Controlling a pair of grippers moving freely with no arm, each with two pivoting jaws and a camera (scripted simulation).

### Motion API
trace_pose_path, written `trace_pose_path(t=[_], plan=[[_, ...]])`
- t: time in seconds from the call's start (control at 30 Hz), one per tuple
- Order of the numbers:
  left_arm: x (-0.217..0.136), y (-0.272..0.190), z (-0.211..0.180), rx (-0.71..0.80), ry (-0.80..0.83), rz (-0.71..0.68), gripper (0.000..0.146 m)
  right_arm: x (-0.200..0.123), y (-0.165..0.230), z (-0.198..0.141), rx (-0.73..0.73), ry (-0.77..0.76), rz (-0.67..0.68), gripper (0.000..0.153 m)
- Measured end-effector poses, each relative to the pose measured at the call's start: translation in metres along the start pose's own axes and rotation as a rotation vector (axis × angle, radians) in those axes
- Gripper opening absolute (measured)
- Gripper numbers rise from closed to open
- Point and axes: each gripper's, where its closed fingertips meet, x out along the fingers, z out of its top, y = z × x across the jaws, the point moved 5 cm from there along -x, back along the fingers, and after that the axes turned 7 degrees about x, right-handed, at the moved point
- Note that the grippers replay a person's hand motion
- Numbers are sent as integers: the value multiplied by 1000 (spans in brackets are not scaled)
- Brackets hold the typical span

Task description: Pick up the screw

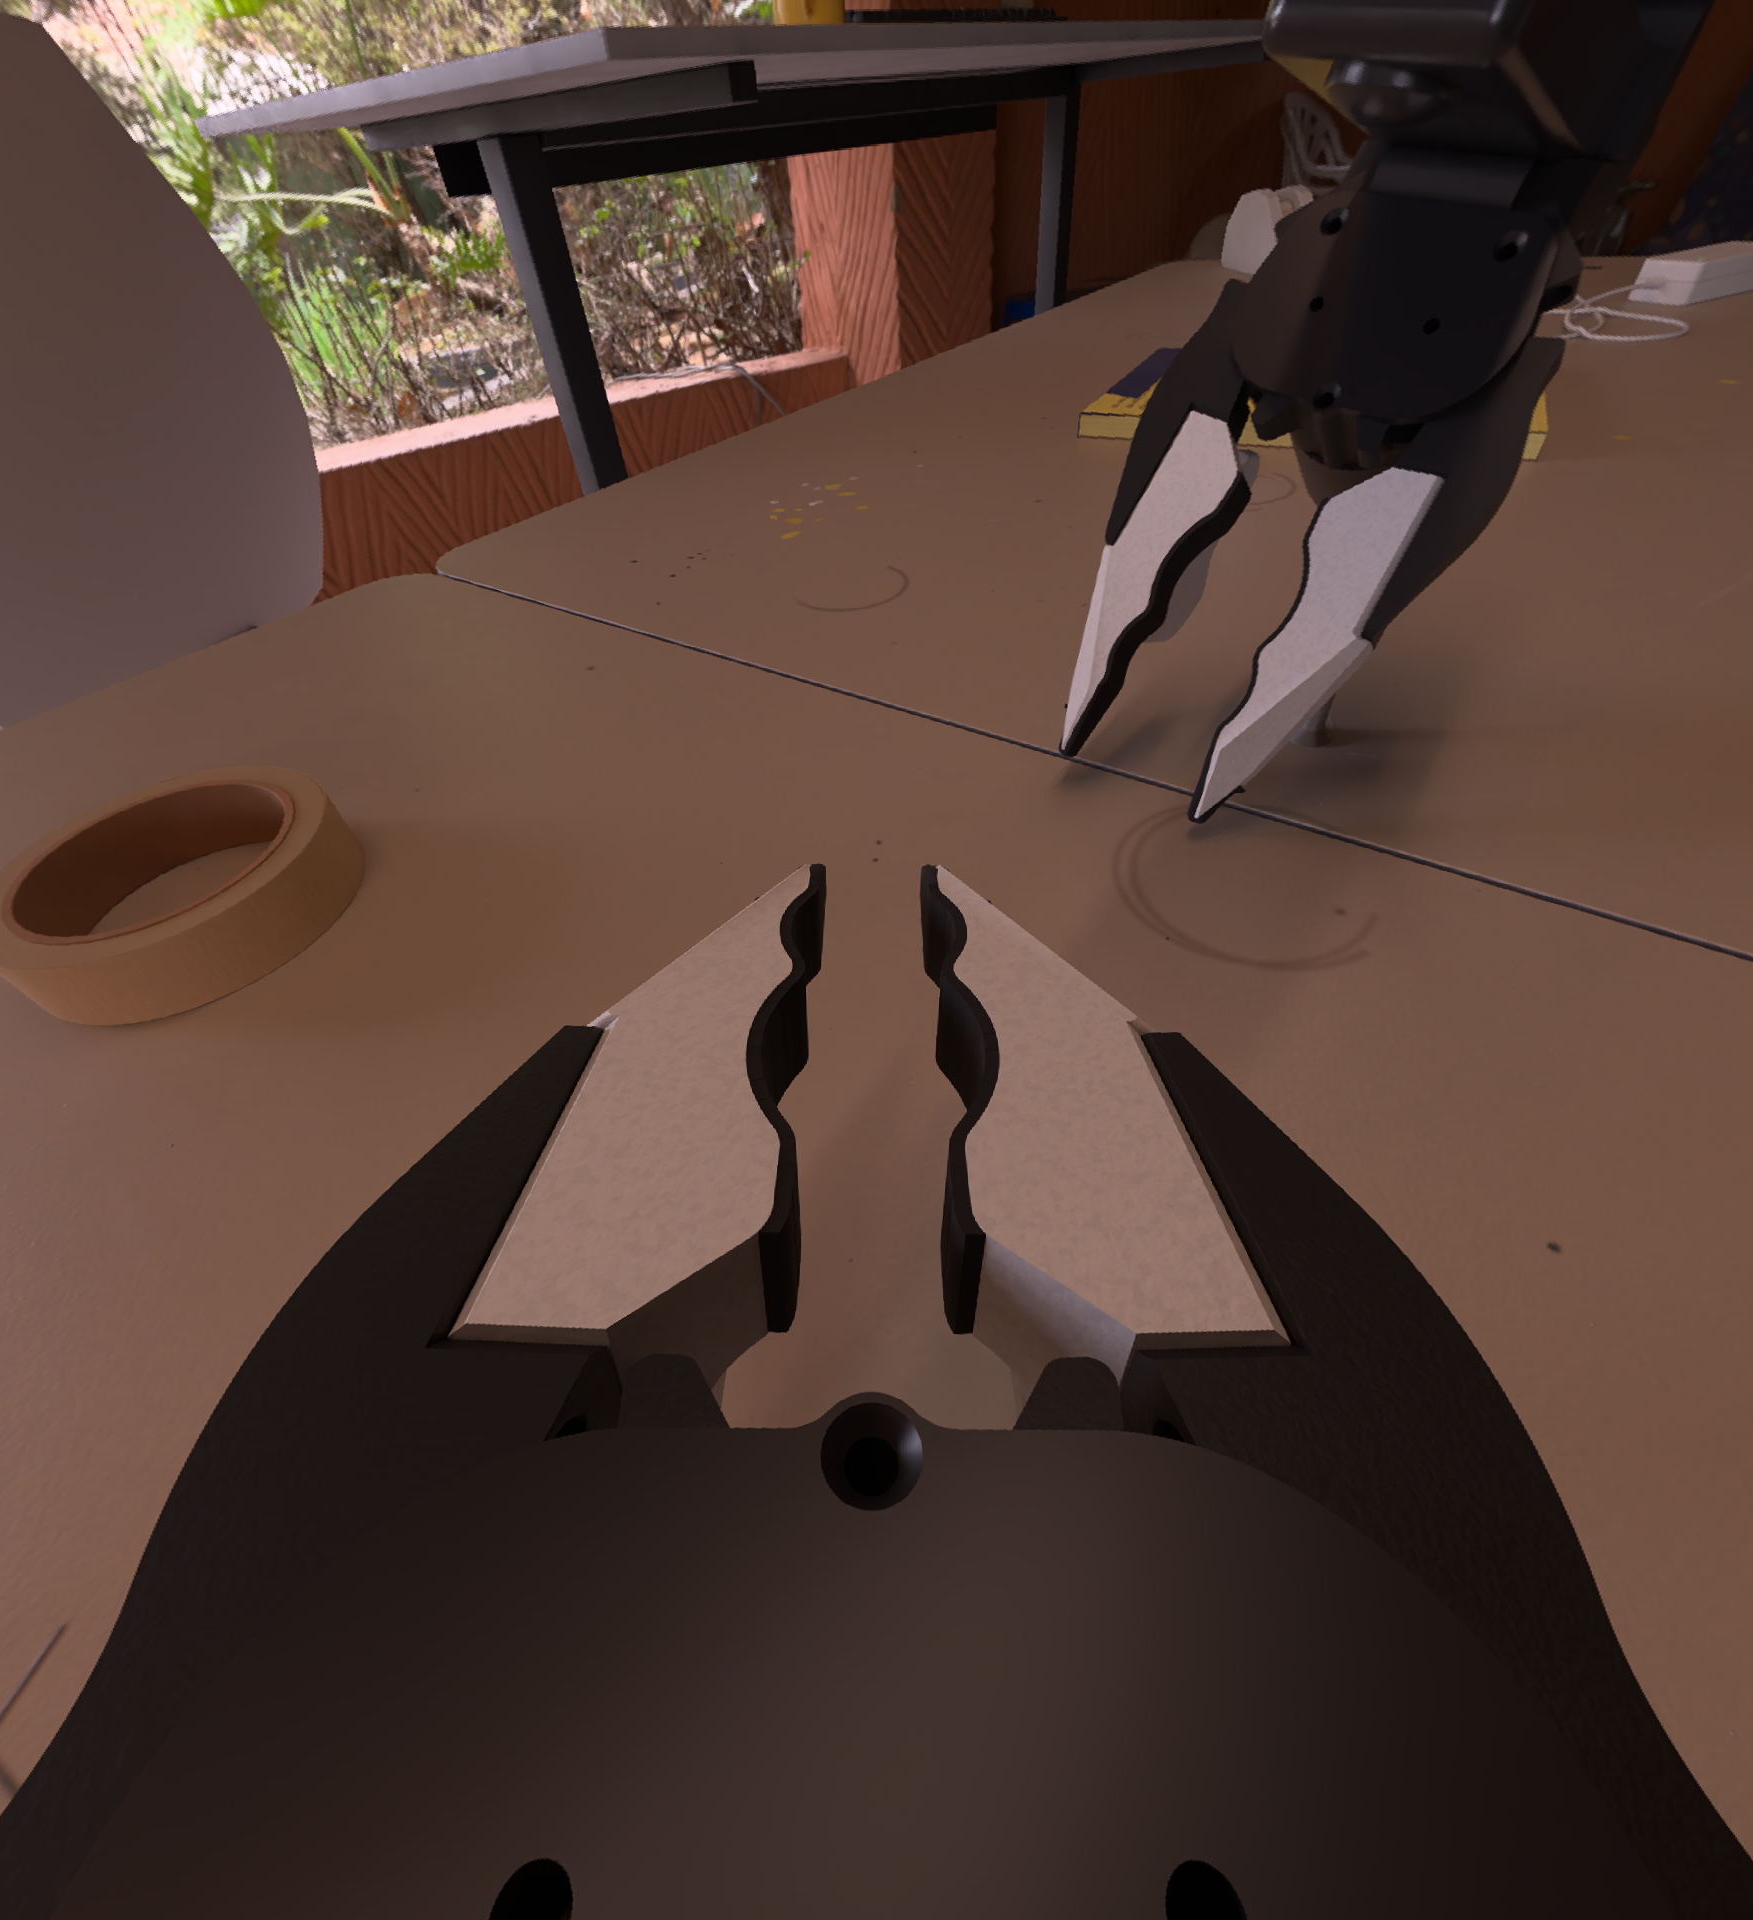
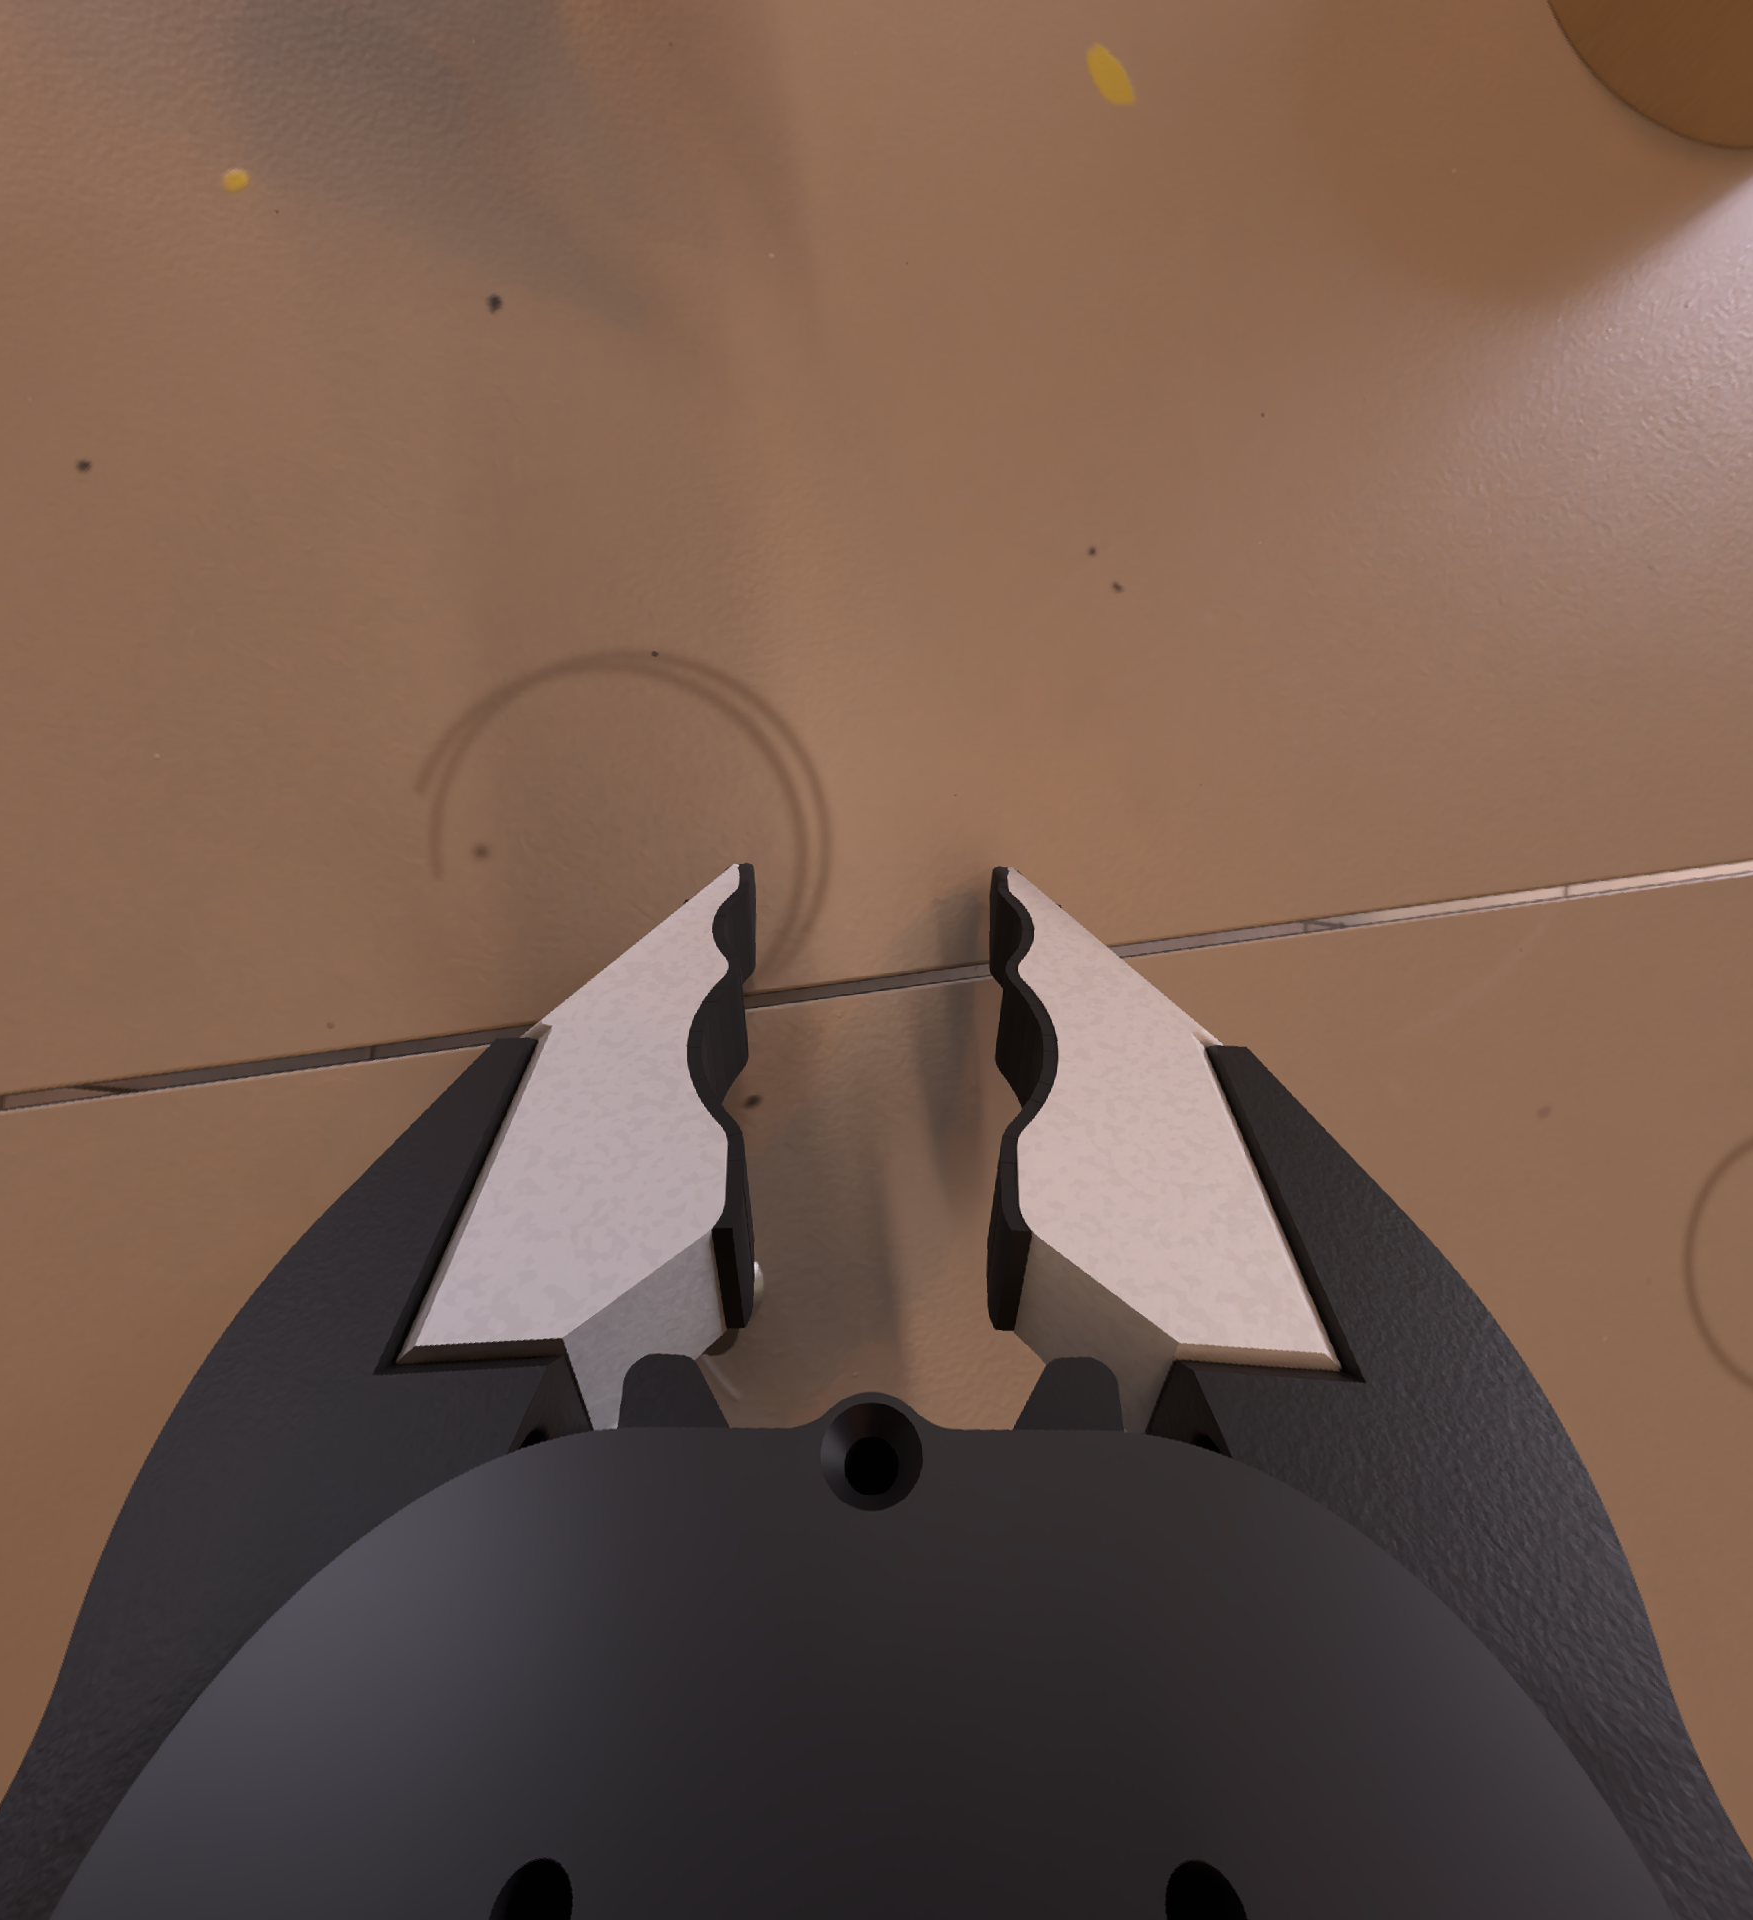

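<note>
While the right gripper [image 2: 872, 883] stands steeply over the seam [image 2: 1474, 902] between two tan panels of the surface [image 2: 851, 468], its fingers [image 2: 602, 1091] are apart and hold nothing, tips touching or nearly touching the seam. The screw [image 2: 760, 1280], a small silvery piece, peeks out low beside the inner face of one finger, close to the gripper's base, not between the tips; the left wrist view shows a thin pale shaft [image 1: 1321, 722] just behind the fingers, standing on the surface. By the look of it the pickup is not yet made: the fingers would need to be re-centred on the screw, closed, then lifted. The left gripper [image 1: 872, 873] hovers low near the surface's near edge, fingers slightly parted and empty. A tape roll [image 1: 165, 894] lies toward the left edge, well apart from the work. Room around the seam is open; a yellow book [image 1: 1111, 416] and a white box [image 1: 1708, 272] sit toward the far edge.
</note>
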Motion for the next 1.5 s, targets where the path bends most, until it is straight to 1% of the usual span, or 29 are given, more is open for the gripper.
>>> trace_pose_path(t=[0.13, 0.2, 0.37, 0.5, 0.6, 0.73, 0.87, 0.93, 1.07, 1.13, 1.23, 1.3, 1.37, 1.5], plan=[[0, -1, 0, 14, 2, -1, 18, -3, 15, -3, 38, 0, -20, 45], [0, -3, 0, 25, 3, -2, 18, -5, 25, -5, 76, 16, -64, 45], [1, -5, 0, 48, 13, -4, 18, -8, 51, -8, 231, 39, -154, 45], [1, -5, 0, 55, 13, -1, 18, -10, 64, -10, 301, 36, -234, 45], [1, -6, 0, 64, 14, 1, 17, -14, 71, -10, 318, 17, -271, 45], [2, -7, 0, 73, 18, 3, 17, -16, 78, -9, 317, 6, -253, 46], [1, -8, 0, 80, 17, 5, 17, -23, 92, -4, 300, -30, -152, 54], [2, -8, 0, 85, 19, 2, 17, -27, 92, -4, 292, -52, -117, 54], [2, -10, 0, 95, 21, -5, 17, -30, 80, -9, 304, -58, -141, 54], [2, -10, 0, 100, 22, -8, 17, -28, 78, -9, 309, -58, -139, 51], [2, -11, 0, 106, 25, -13, 17, -21, 80, -9, 285, -28, -150, 41], [2, -11, 0, 108, 25, -14, 17, -18, 83, -9, 270, -16, -162, 26], [2, -12, 0, 109, 25, -18, 17, -18, 88, -10, 261, -2, -171, 18], [3, -13, -1, 118, 31, -31, 17, -17, 101, -10, 222, 15, -134, 17]])
